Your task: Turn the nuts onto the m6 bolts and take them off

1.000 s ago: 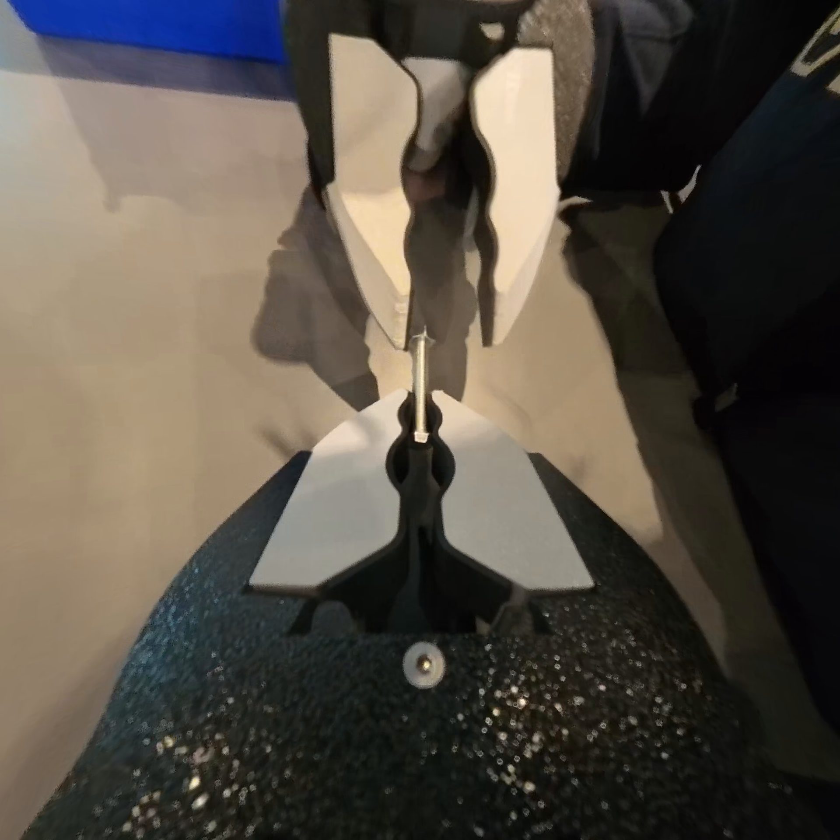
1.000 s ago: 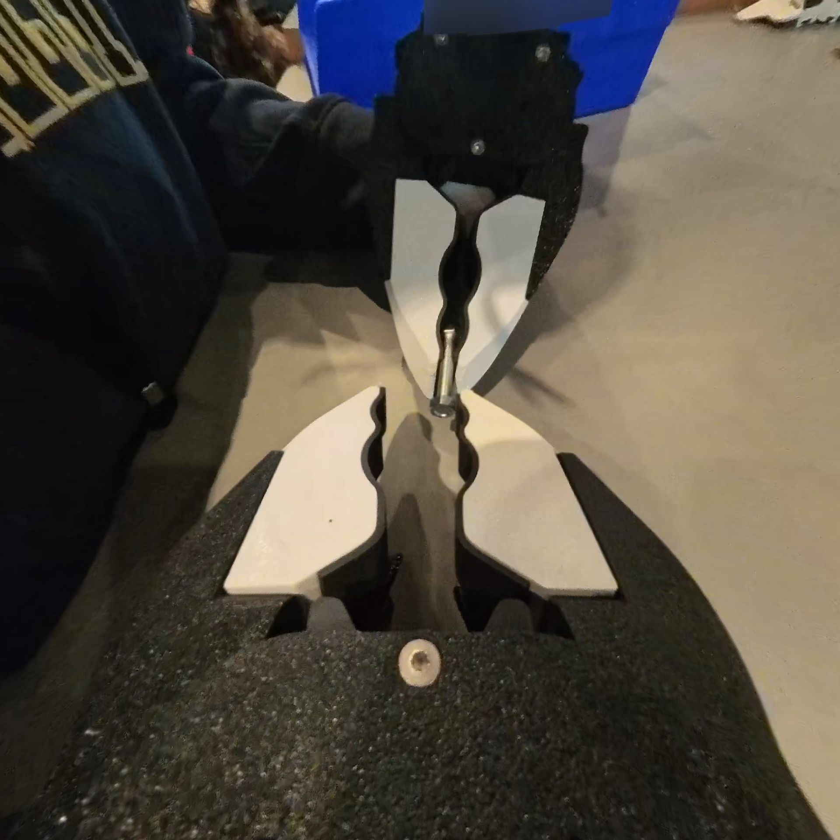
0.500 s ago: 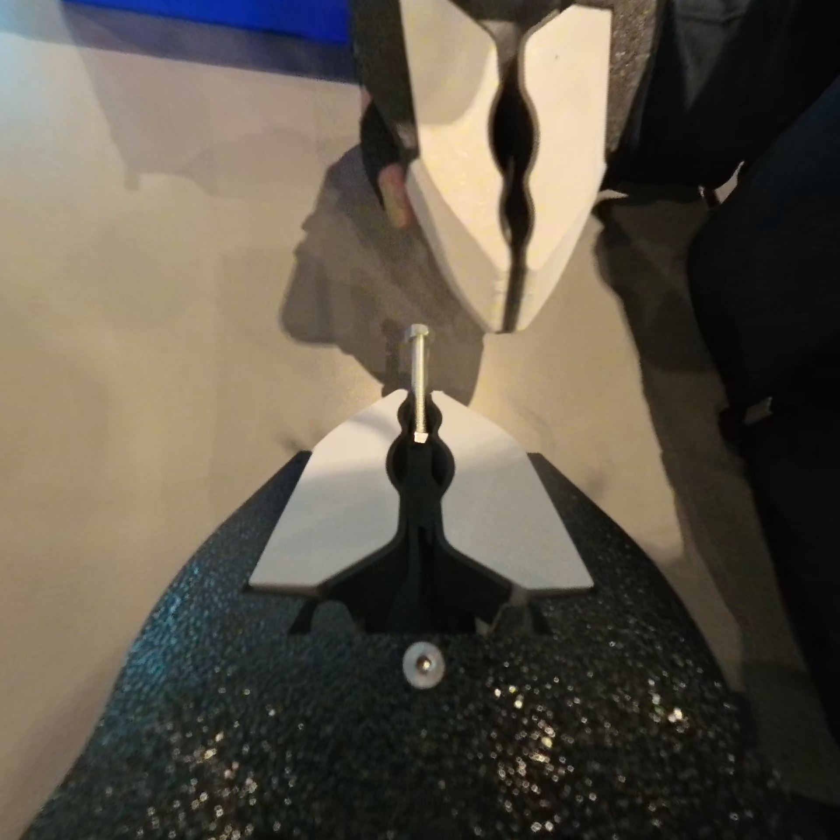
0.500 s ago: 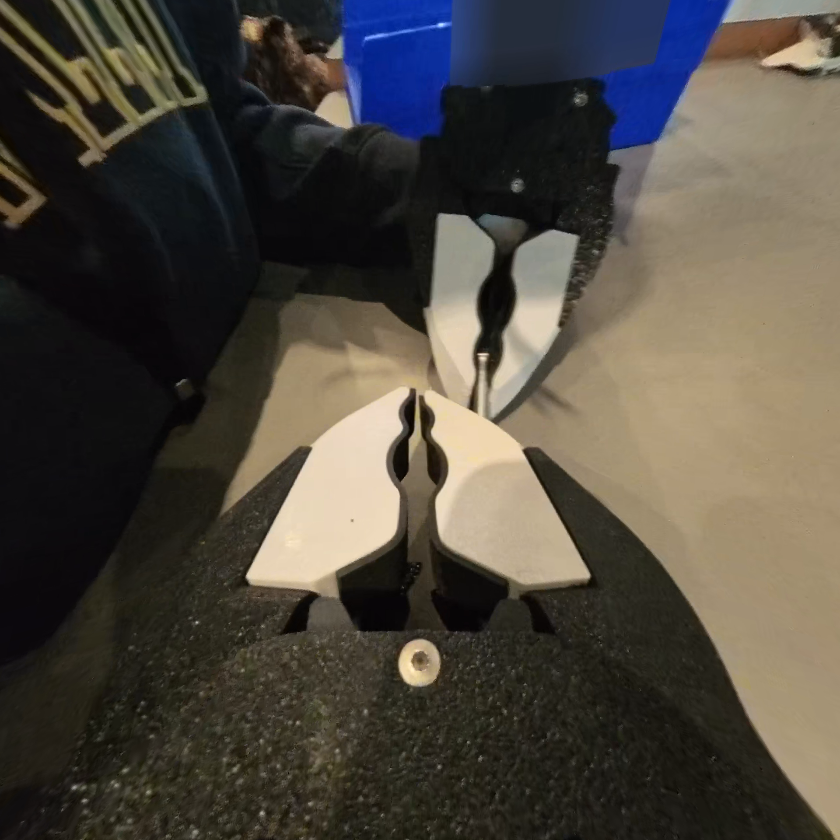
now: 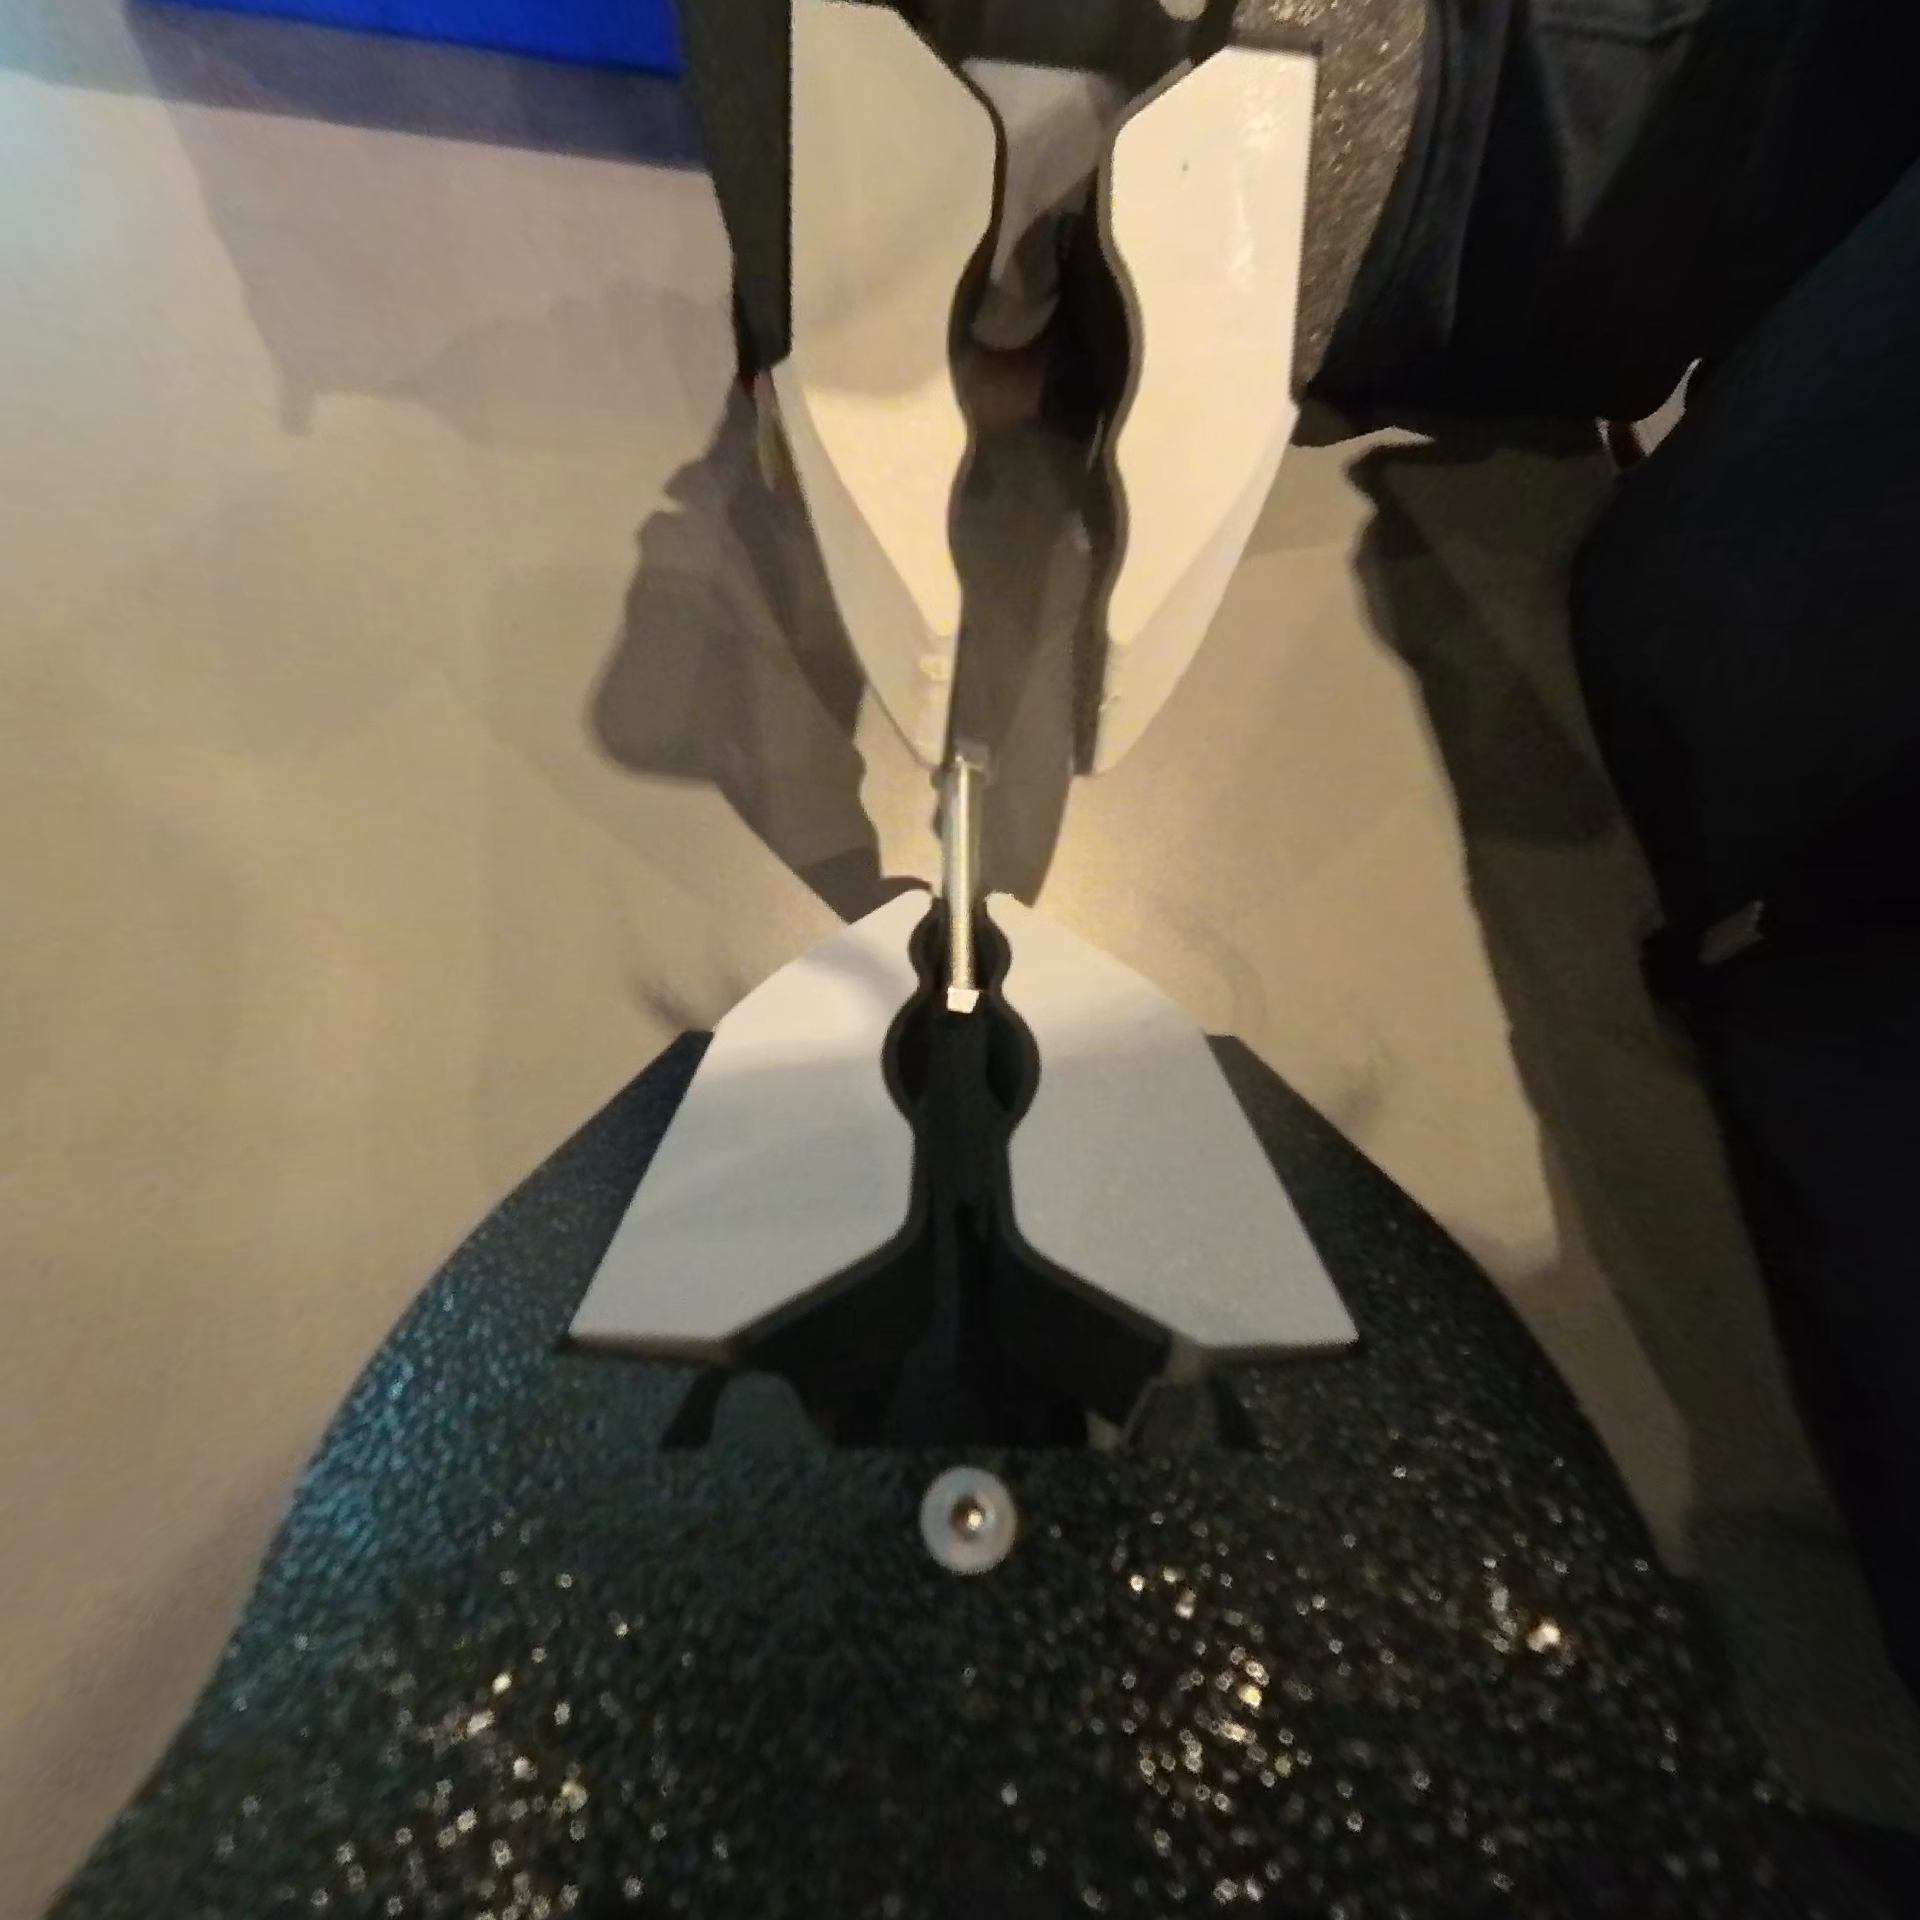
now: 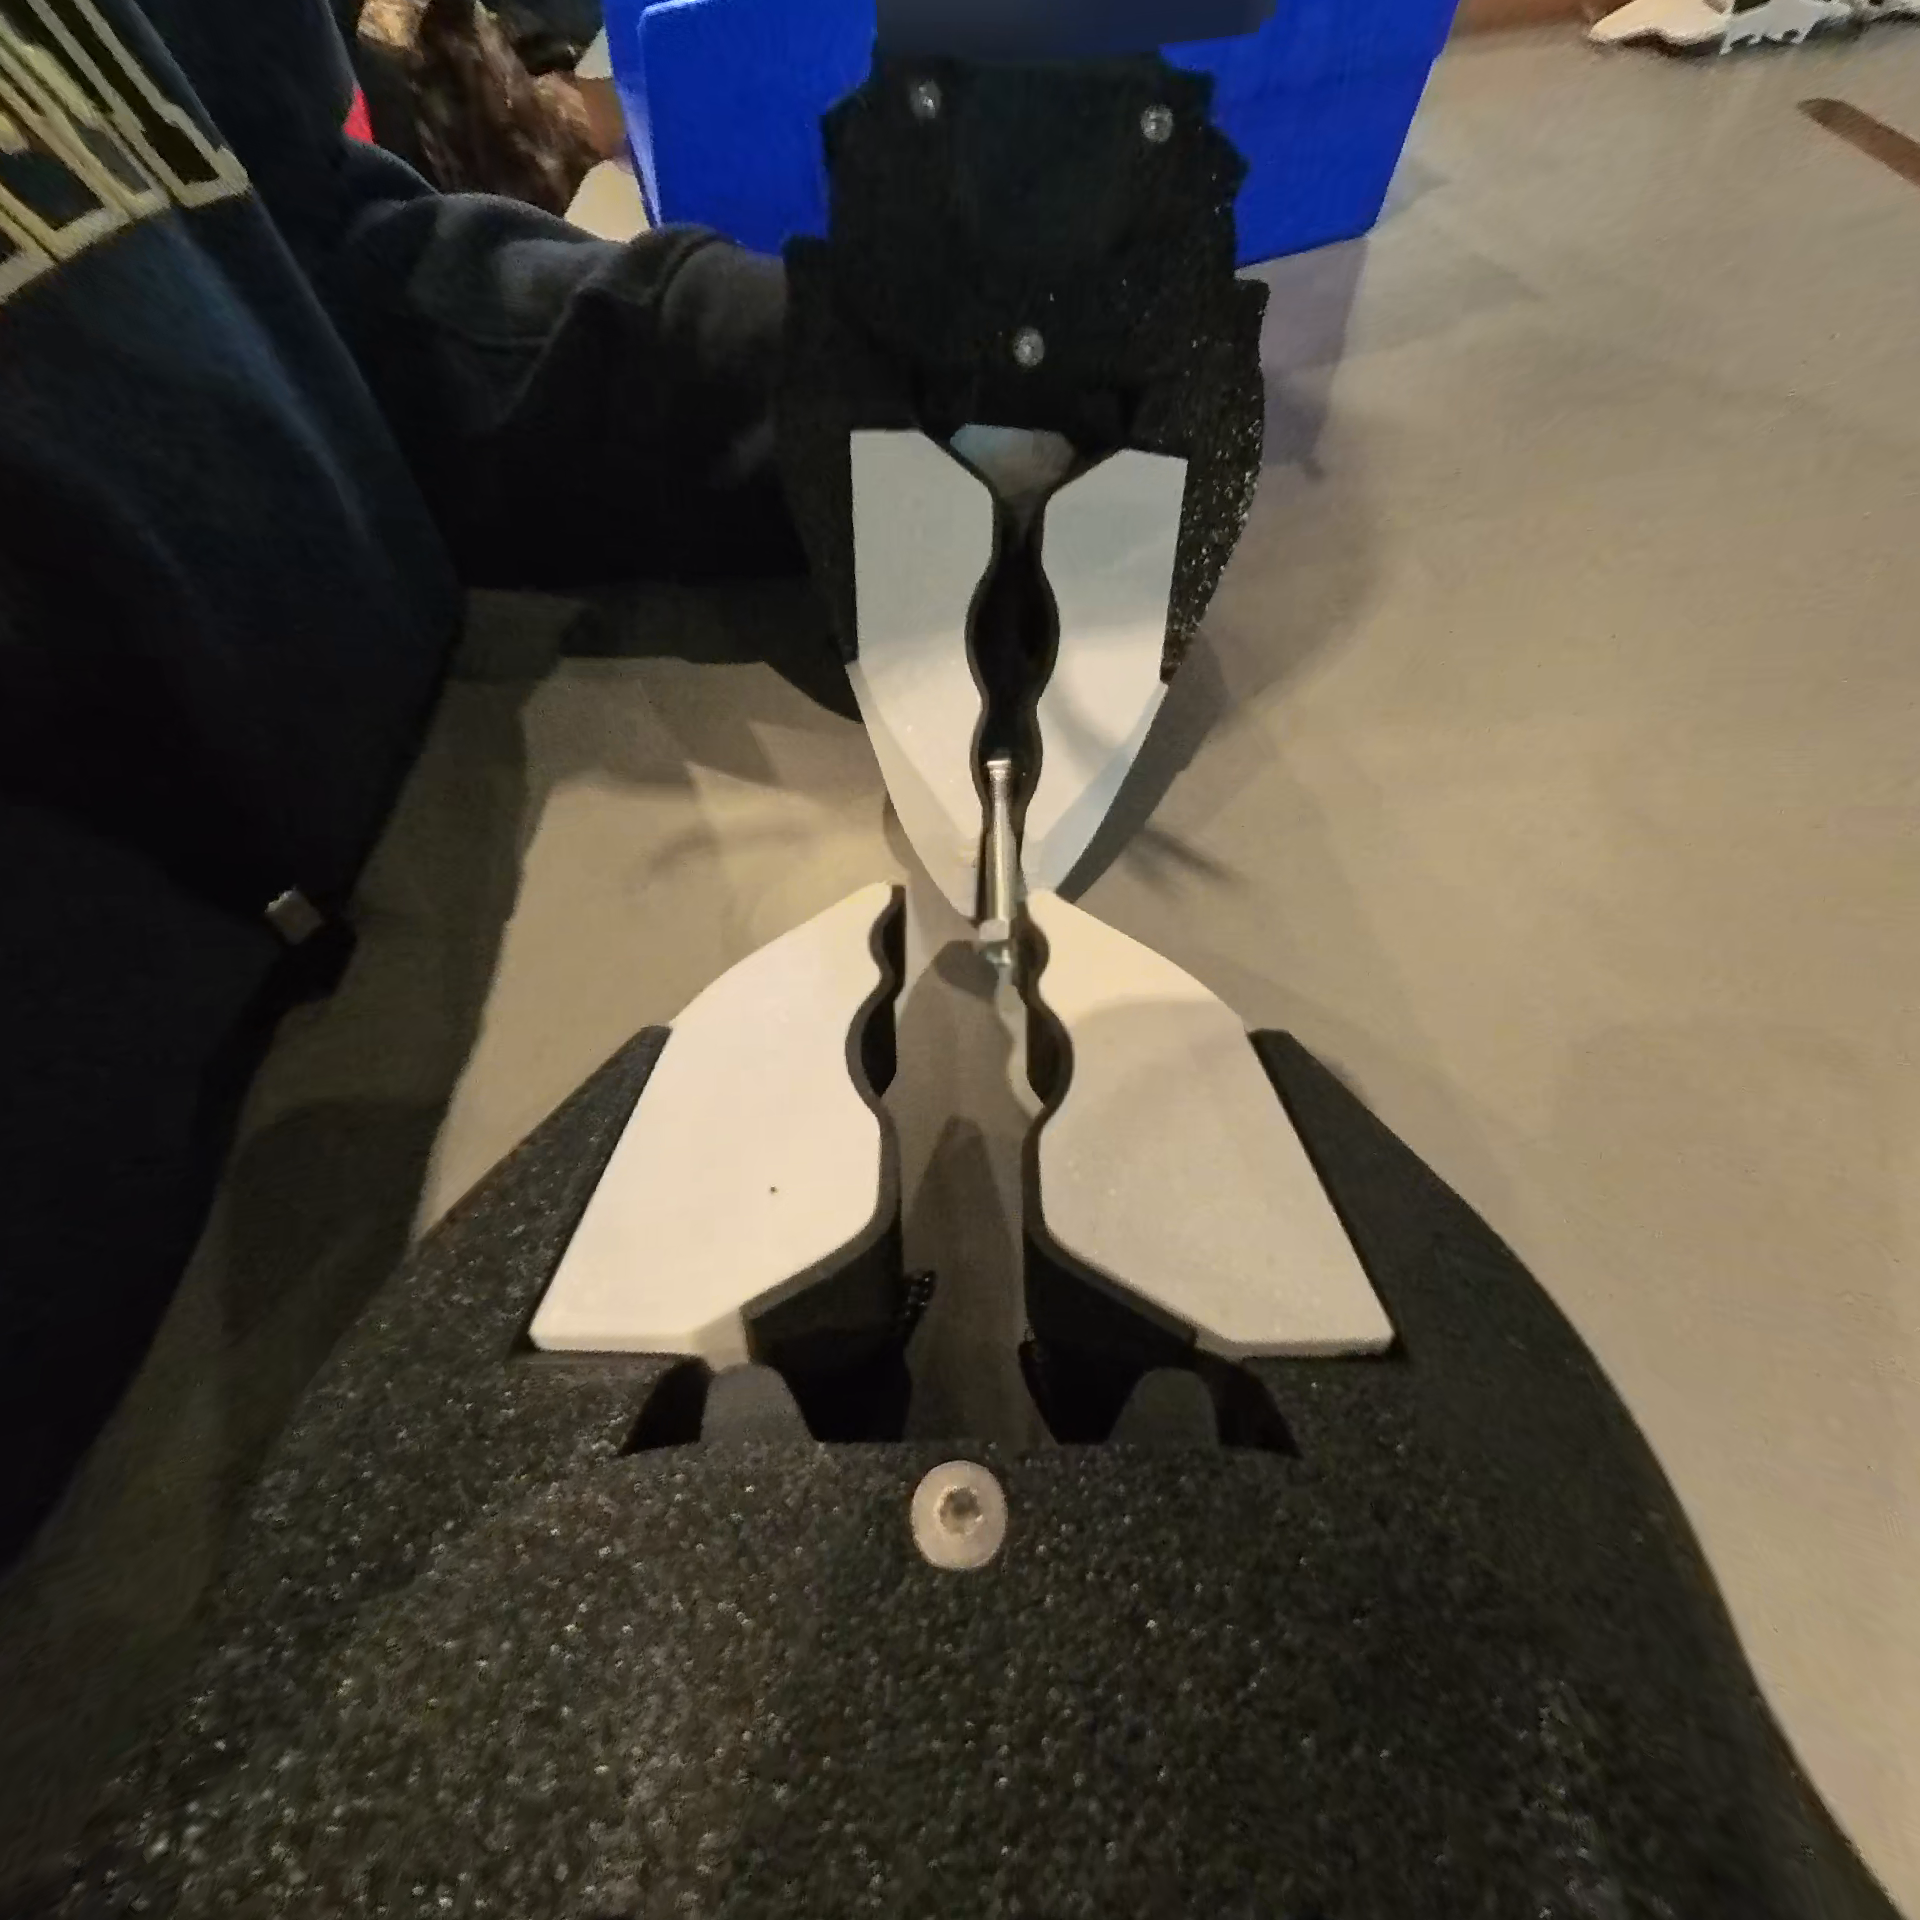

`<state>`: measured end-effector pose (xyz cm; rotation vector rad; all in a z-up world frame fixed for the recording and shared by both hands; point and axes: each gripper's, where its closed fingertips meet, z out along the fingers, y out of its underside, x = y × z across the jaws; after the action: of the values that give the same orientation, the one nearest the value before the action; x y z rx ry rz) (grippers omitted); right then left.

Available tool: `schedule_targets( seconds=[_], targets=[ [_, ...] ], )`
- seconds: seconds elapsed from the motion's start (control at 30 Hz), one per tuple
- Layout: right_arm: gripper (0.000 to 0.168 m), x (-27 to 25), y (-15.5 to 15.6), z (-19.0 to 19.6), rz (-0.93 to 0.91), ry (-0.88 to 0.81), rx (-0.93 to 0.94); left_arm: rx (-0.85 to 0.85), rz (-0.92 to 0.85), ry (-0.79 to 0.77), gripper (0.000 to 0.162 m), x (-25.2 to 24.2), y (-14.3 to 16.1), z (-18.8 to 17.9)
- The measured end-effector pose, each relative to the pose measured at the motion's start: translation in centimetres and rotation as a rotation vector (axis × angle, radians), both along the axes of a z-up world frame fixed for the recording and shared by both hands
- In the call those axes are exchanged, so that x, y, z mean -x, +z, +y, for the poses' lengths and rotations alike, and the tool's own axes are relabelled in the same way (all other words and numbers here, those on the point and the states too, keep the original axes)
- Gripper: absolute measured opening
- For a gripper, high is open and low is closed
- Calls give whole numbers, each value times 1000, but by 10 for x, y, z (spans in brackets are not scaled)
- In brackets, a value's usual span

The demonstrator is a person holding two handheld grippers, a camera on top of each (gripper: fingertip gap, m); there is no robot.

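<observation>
Half a second ago your right tongs (image 6: 961, 914) were pinched nearly shut and off to the right of the bolt (image 5: 961, 883); now they have spread to a moderate gap and come back to its far end, where the nut (image 6: 992, 935) sits. Your left tongs (image 5: 961, 935) have not shifted: they stay clamped narrow on the bolt's near end, holding it out straight above the tan desk (image 5: 260, 727).

The bolt is a thin steel rod, light, rigid and smooth, so it can swivel or slide in a pinch; the grip low on the shank is the one to keep. The nut is small, hard and slick, and I judge it is best taken across two opposite flats, square to the thread, or it will cock and jam.

In the right wrist view the nut lies against the inner edge of the right-hand finger (image 6: 1164, 1143), near the tip; the left-hand finger (image 6: 748, 1143) stands clear of it. So the right tongs touch the nut on one side only and grip nothing yet. A blue bin (image 6: 1330, 135) stands far behind.
</observation>
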<state>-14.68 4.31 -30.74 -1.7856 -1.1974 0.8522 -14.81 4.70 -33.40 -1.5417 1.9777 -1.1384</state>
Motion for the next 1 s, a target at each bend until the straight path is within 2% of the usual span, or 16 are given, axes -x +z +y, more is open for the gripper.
schedule_targets(
  seconds=[0.1,0.17,0.3,0.53,0.57,0.6,0.63,0.9,1.0],
  targets=[
    [7,6,1,-14,5,90,31,13,-5,7,4,0,1,1],
    [7,4,5,-8,19,54,-9,10,0,2,4,0,0,0],
    [20,-7,4,6,11,-39,-15,-5,14,-4,4,0,-2,-1],
    [25,-2,-6,-7,-31,40,47,-13,15,-34,4,1,-3,-5],
    [22,-2,-4,-9,-13,54,58,-29,34,-27,4,1,-6,-3],
    [4,0,2,-17,32,111,71,-43,51,-8,5,0,-9,-1],
    [3,1,5,-18,51,115,77,-37,46,-10,4,0,-8,-1],
    [20,-5,-3,2,-24,-19,12,-46,48,-10,4,0,-9,-1],
    [20,-1,-9,-6,-61,33,26,-43,49,-16,4,0,-9,-2]
  ],
)
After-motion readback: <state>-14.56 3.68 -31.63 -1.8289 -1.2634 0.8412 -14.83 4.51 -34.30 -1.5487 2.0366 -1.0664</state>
